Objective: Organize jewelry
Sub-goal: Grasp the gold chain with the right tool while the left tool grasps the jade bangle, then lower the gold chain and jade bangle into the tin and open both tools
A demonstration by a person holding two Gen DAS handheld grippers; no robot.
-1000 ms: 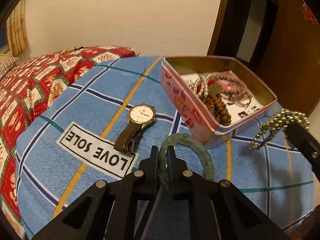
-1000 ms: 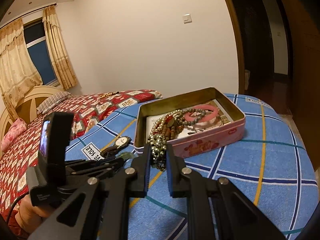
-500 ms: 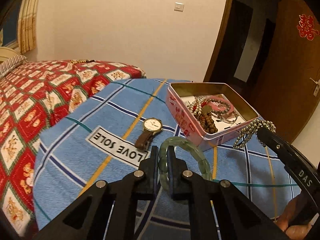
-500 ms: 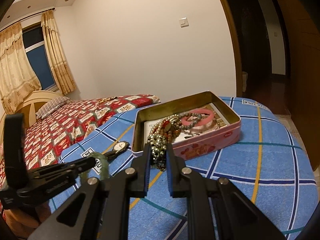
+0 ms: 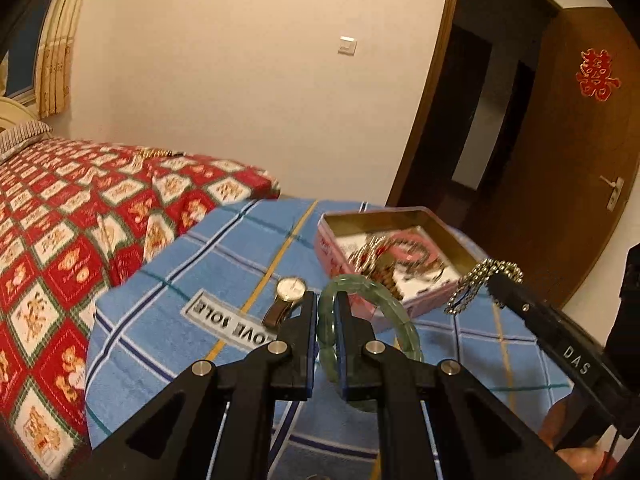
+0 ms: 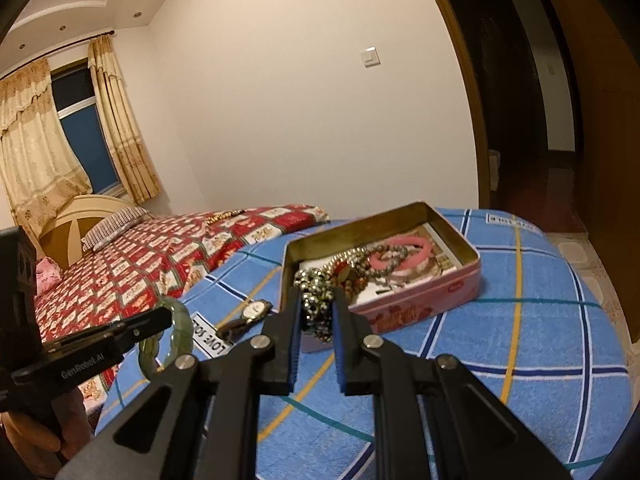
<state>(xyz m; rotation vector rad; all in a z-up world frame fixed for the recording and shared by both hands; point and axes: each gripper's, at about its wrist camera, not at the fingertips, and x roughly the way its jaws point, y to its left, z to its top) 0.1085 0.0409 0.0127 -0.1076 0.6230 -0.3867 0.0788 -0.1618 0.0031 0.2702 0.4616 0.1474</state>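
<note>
The bangle [image 5: 400,320] is pale translucent green. The bead strand [image 6: 318,300] is dull gold with dark spots. The tin [image 6: 420,300] is pink outside with red prints, and its inner wall is brassy gold; in it lie a pink ring [image 6: 404,256] and brown beads [image 5: 390,284]. The watch [image 5: 290,290] has a white face, a gold rim and a brown strap. The blanket [image 6: 520,320] is light blue, crossed by dark blue, white, yellow and teal lines, with a white label in black letters. The bedspread [image 5: 60,240] is red with cream squares and green lines. Both grippers are black with blue pads.
</note>
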